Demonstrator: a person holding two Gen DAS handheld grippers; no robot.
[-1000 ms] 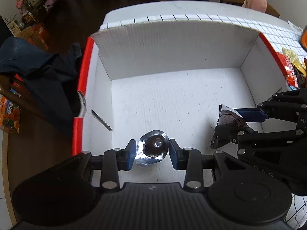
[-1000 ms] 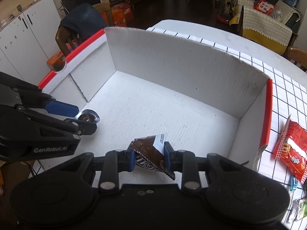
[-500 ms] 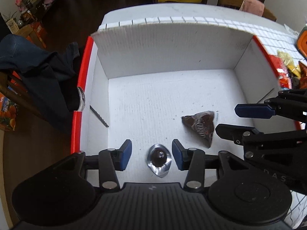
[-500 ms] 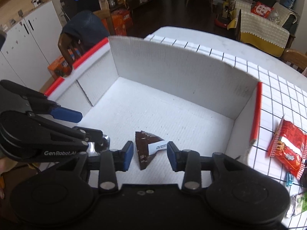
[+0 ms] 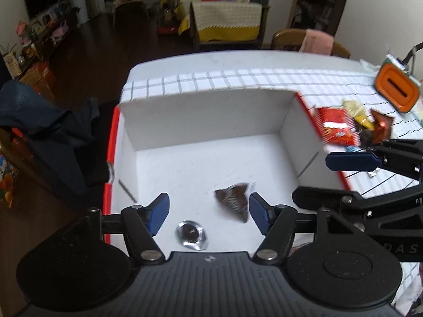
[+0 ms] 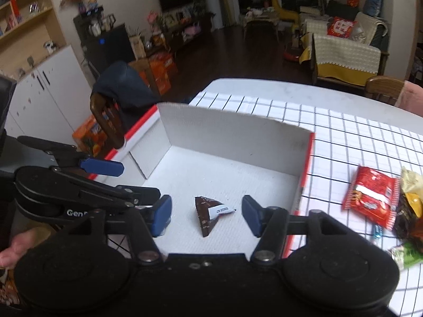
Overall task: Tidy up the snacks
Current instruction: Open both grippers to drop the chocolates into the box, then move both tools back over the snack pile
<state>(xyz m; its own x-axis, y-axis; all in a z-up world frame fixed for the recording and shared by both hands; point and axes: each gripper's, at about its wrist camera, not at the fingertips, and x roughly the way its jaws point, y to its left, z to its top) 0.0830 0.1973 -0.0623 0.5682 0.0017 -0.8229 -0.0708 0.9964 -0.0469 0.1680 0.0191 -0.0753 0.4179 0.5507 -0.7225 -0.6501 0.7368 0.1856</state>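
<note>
A white box with red rims [image 5: 206,116] [image 6: 232,134] stands on the checked tablecloth. On its floor lie a foil cup with a dark chocolate [image 5: 191,235] and a brown triangular packet [image 5: 232,202] [image 6: 205,216]. My left gripper [image 5: 208,208] [image 6: 127,179] hovers above the foil cup, its jaws opening and nothing pressed between them. My right gripper [image 6: 206,215] [image 5: 335,179] hovers over the brown packet, its jaws also opening, the pads clear of the packet. In the right wrist view the left gripper hides the foil cup.
To the right of the box lies a pile of snacks with a red packet [image 5: 335,129] [image 6: 370,198] on top. An orange object [image 5: 396,89] sits at the far right. A chair draped with a dark jacket [image 5: 39,124] [image 6: 121,89] stands left of the table.
Both grippers let go of their snacks, opened wider and rose. The foil cup and the brown packet now lie on the box floor.
</note>
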